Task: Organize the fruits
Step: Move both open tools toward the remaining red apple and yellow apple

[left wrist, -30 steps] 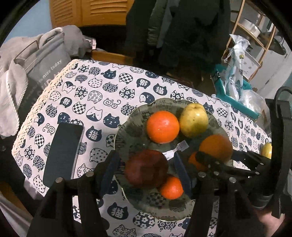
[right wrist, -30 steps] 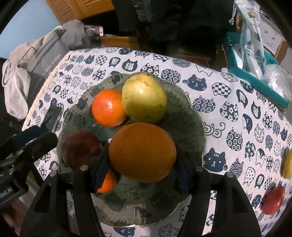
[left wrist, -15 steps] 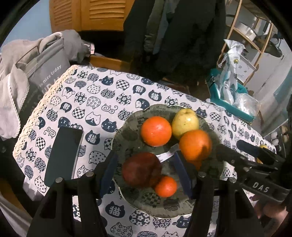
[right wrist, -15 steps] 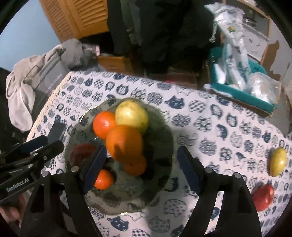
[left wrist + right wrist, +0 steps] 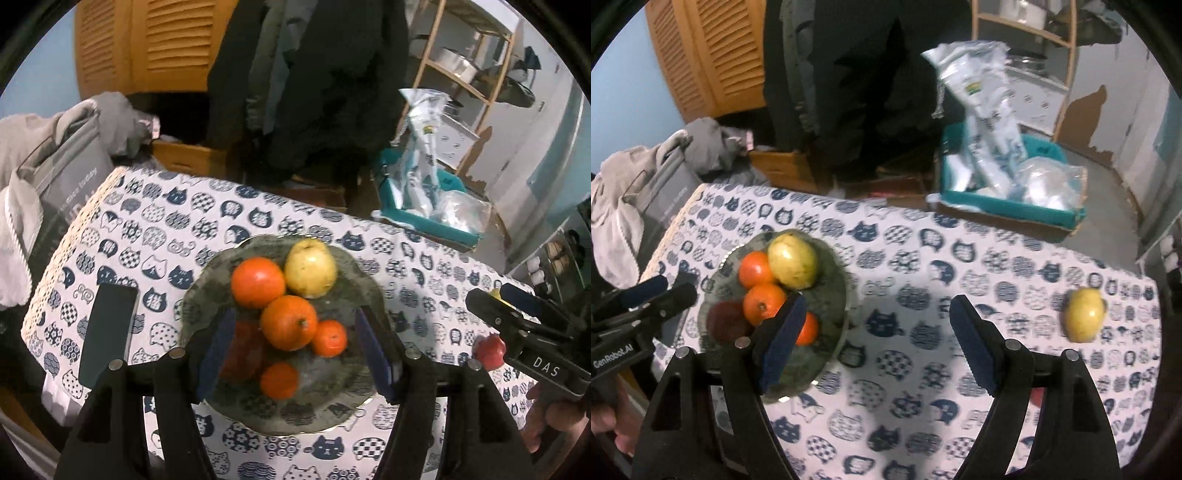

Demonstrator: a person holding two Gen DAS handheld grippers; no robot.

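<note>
Left wrist view
Landmark: a round, dark green glass plate with a scalloped rim is seen on a tablecloth printed with navy cat faces.
Fruit on the plate: a yellow-green pear is placed at the far side, with a large orange touching it on the left. A second orange with a stem nub is piled in the middle, a small mandarin touches it on the right, and another small mandarin lies nearer the camera. A dark red fruit is partly hidden behind the left finger.
Left gripper: the jaws are seen opening, above the near half of the plate; nothing is pressed by the blue pads.
Beside the plate: a dark flat phone lies well to its left.
Right of the plate: the black right gripper is seen from the side, a small red fruit showing beneath it.

Right wrist view
Plate: it is seen at the left, with the fruit heaped on it.
Right gripper: the jaws are spread wide and empty, over bare tablecloth just right of the plate; only the left pad overlaps the plate's edge.
Loose fruit: a yellow lemon-like fruit lies on the cloth, well apart from the plate, to its right.
Left of the plate: the left gripper is seen.
</note>
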